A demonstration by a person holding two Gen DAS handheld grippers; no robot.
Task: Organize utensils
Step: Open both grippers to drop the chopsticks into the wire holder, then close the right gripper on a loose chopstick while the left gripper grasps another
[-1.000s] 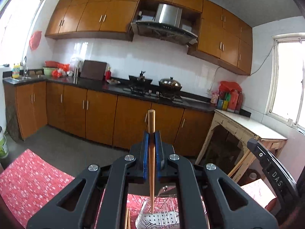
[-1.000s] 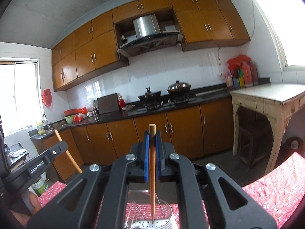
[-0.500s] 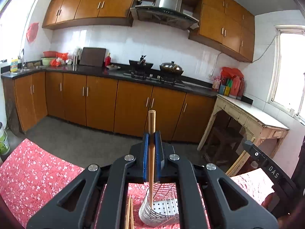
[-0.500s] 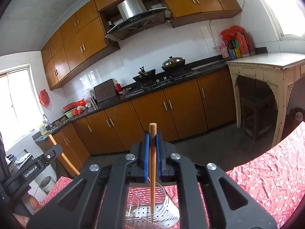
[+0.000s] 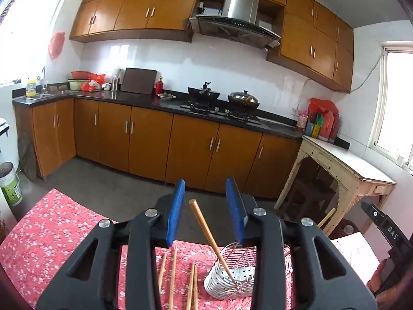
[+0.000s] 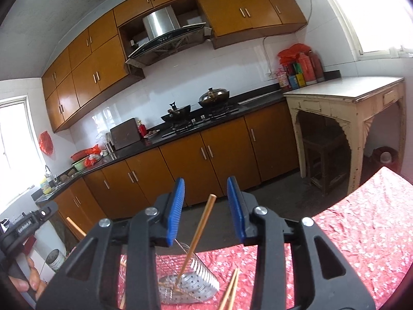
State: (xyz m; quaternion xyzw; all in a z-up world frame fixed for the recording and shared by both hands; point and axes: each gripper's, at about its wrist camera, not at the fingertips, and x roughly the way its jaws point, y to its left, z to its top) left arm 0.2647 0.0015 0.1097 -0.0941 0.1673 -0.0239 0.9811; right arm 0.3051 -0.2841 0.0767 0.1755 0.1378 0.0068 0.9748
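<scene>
Daylight fills the kitchen from windows on both sides. The window (image 5: 397, 103) at the right of the left wrist view is blown out to white, as is the one (image 6: 374, 7) at the top right of the right wrist view. The white wall tiles (image 5: 180, 64) carry soft glare. Shadows are weak and diffuse. Strong fisheye distortion bends the cabinets (image 6: 90, 69) and darkens the corners. Both views are fairly sharp, slightly soft near the edges.
</scene>
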